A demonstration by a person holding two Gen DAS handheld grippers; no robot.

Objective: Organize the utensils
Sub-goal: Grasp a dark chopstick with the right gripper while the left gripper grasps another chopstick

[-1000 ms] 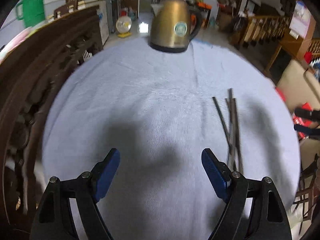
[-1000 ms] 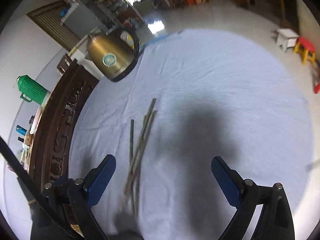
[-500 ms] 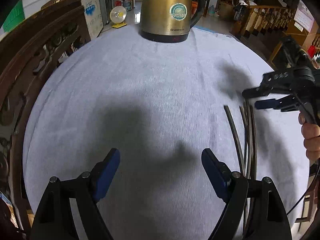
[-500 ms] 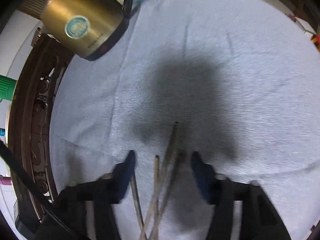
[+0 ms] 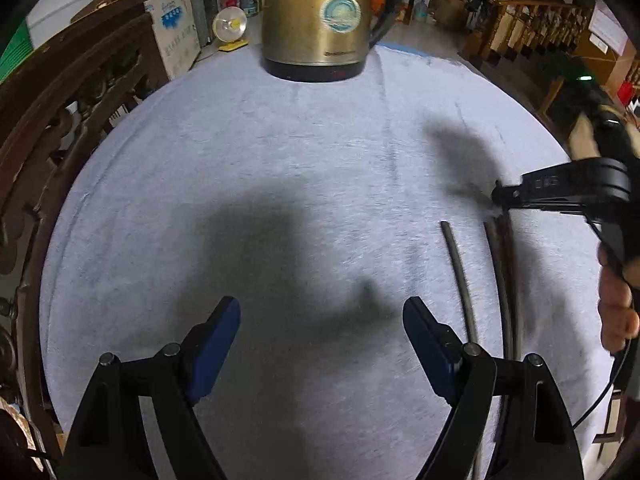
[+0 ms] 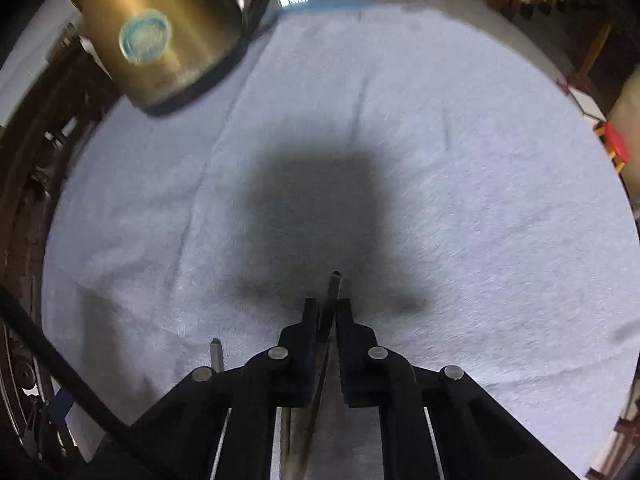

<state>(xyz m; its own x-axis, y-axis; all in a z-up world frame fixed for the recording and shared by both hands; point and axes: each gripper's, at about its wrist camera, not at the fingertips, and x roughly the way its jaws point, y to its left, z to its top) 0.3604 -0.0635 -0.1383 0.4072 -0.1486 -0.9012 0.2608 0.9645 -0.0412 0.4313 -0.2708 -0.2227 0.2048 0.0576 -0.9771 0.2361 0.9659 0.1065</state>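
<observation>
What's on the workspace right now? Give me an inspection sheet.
Surface: round table under a pale grey cloth, creased, with shadows on it.
Job's things: dark chopsticks lying together at the right; one single chopstick lies apart to their left.
Clutter: brass-coloured kettle standing at the far edge.
Grippers: left gripper open above bare cloth, holding nothing; right gripper shut on the chopsticks, whose tips poke out past its jaws.
Cables: black cable running down from the person's hand.
Surroundings: carved dark wooden chair back at the left; wooden railing far right.
</observation>
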